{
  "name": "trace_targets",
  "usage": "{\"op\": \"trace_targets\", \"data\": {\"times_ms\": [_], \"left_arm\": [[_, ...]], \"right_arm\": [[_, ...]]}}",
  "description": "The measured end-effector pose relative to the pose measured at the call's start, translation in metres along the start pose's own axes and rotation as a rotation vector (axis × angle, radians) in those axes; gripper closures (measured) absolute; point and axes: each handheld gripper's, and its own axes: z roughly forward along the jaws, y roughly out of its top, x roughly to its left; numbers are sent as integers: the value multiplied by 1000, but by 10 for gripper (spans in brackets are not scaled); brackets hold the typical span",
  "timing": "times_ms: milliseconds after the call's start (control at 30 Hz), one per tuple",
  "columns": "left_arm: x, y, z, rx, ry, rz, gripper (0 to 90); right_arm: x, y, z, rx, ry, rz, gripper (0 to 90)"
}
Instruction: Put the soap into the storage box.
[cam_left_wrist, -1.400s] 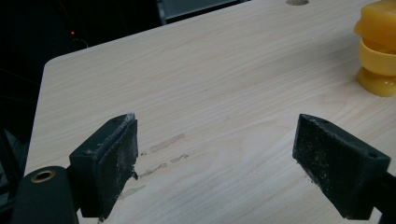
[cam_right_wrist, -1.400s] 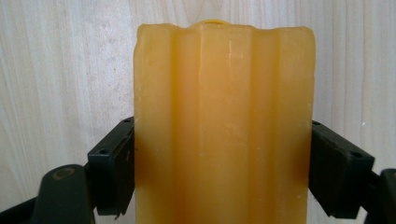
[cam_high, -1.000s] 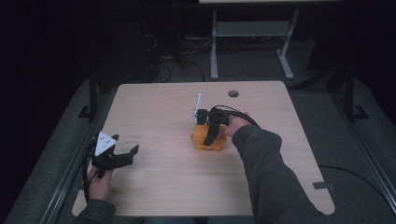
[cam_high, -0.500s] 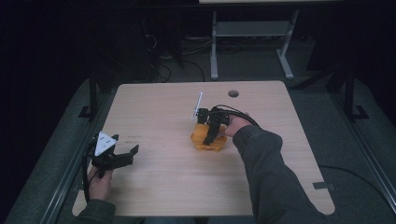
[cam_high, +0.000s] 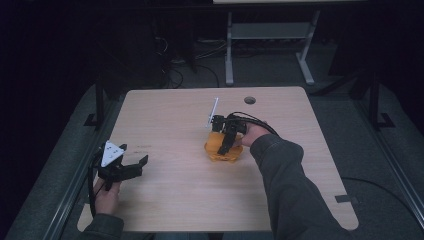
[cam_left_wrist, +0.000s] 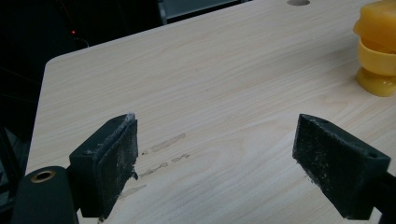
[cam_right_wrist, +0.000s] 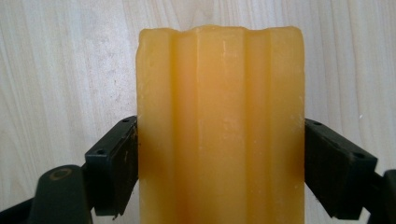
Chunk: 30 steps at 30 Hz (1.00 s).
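the right gripper (cam_high: 226, 142) sat over the middle of the wooden table (cam_high: 175, 200), a little toward three o'clock, and was clamped on a yellow ribbed block (cam_high: 222, 150). in the right gripper view the block (cam_right_wrist: 220, 126) filled the gap between the two black jaws, each pad pressed flat against one of its sides, with the pale wood grain behind it. the person's right hand (cam_high: 252, 134) held the tool from the three o'clock side, the dark sleeve (cam_high: 290, 190) running down toward five o'clock.

the left gripper (cam_high: 131, 169) rested near the table's eight o'clock edge, its jaws spread wide with nothing between them. in the left gripper view (cam_left_wrist: 215, 154) the pads stood well apart over bare wood with a few faint smudges (cam_left_wrist: 163, 156), and the yellow piece (cam_left_wrist: 379, 46) showed far off at about two o'clock; there it looked like a stack of stepped parts, though the dim overhead picture made its shape hard to confirm.

a round cable hole (cam_high: 250, 100) lay near the twelve o'clock edge.
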Motion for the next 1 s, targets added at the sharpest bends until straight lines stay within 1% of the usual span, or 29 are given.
{"op": "trace_targets", "data": {"times_ms": [100, 167, 400, 733, 833, 867, 1000], "left_arm": [[0, 0, 0, -1, 0, -2, 134], [0, 0, 0, -1, 2, 1, 134], [0, 0, 0, 1, 0, 0, 134], [0, 0, 0, 2, 2, -4, 134], [0, 0, 0, 2, -1, -4, 134], [0, 0, 1, 2, -1, -4, 134], [-1, 0, 0, 0, 0, -4, 134]], "right_arm": [[0, 0, 0, -1, 0, 3, 189], [0, -1, 0, -3, 7, 14, 182], [1, -4, -4, -24, 6, 27, 169], [3, -11, -11, -48, -8, 35, 169], [3, -13, -14, -59, -14, 40, 169], [3, -15, -16, -72, -17, 38, 170], [3, -19, -21, -75, -26, 43, 172]]}}
